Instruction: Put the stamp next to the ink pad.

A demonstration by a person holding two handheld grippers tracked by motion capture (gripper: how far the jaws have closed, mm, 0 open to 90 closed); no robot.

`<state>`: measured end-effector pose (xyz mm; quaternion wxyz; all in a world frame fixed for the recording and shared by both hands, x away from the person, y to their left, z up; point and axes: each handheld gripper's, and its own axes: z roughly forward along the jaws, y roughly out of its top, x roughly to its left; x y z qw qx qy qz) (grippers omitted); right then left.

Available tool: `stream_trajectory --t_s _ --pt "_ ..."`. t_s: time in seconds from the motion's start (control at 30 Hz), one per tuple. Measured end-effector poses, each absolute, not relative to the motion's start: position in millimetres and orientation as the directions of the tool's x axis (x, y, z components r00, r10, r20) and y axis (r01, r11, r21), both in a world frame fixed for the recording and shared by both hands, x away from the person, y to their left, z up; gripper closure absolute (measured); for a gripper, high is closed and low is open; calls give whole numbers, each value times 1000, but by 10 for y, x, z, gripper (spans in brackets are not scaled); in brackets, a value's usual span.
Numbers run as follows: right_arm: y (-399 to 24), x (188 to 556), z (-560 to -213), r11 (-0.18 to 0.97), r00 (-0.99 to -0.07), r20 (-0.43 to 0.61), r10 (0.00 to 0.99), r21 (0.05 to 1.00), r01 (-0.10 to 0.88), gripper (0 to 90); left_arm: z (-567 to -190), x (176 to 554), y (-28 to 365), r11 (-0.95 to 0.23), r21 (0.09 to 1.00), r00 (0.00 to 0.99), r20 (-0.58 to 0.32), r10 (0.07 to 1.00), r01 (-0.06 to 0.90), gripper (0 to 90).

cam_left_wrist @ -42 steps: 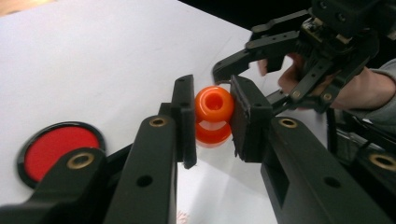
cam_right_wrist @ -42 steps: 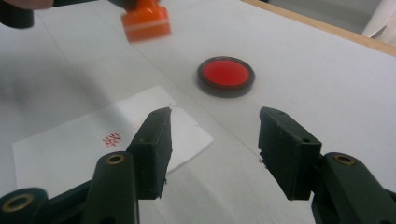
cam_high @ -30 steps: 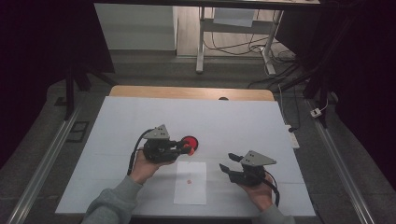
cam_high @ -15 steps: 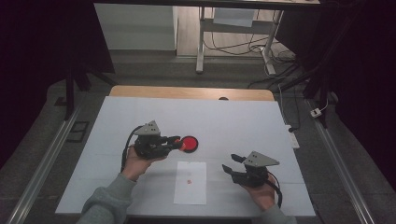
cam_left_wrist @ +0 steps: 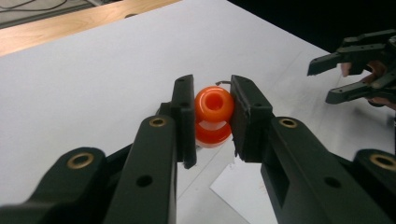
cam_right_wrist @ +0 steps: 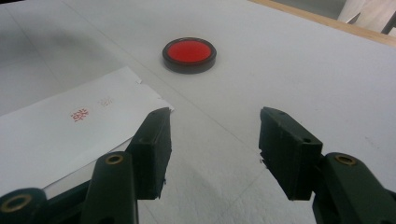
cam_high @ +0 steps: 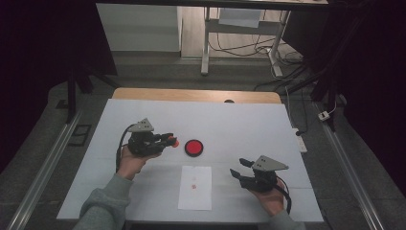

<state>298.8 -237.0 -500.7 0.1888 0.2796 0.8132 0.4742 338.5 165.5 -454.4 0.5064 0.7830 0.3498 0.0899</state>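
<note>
A small orange stamp (cam_left_wrist: 214, 109) with a rounded knob sits between the pads of my left gripper (cam_left_wrist: 212, 116), which is shut on it. In the high view this gripper (cam_high: 170, 140) hovers at mid-left, the orange stamp (cam_high: 175, 143) pointing right, a short way left of a round red ink pad (cam_high: 194, 147) in a black rim. A white paper slip (cam_high: 195, 187) with small red marks lies near the front edge. My right gripper (cam_high: 238, 167) is open to the right of the slip, nothing between its jaws. From the right gripper (cam_right_wrist: 212, 140) the ink pad (cam_right_wrist: 189, 54) lies ahead and the slip (cam_right_wrist: 60, 126) to the left.
The white tabletop (cam_high: 249, 120) has a wooden strip (cam_high: 191, 95) along its far edge. A white power strip (cam_high: 300, 139) lies off the right edge. Metal rails run down both sides of the table. The right gripper (cam_left_wrist: 336, 79) appears farther off in the left gripper view.
My left gripper has drawn away leftward from the red ink pad, carrying the orange stamp; the pad is now fully uncovered. The right gripper has stayed in place.
</note>
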Motion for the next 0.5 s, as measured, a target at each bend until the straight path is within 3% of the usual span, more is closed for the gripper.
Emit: stream_trajectory --t_s 0.5 --pt "-2417 2981 -5022 395 -766 -40 641 874 284 433 -4809 3711 1568 -314 796 705 -188 684 517 724"
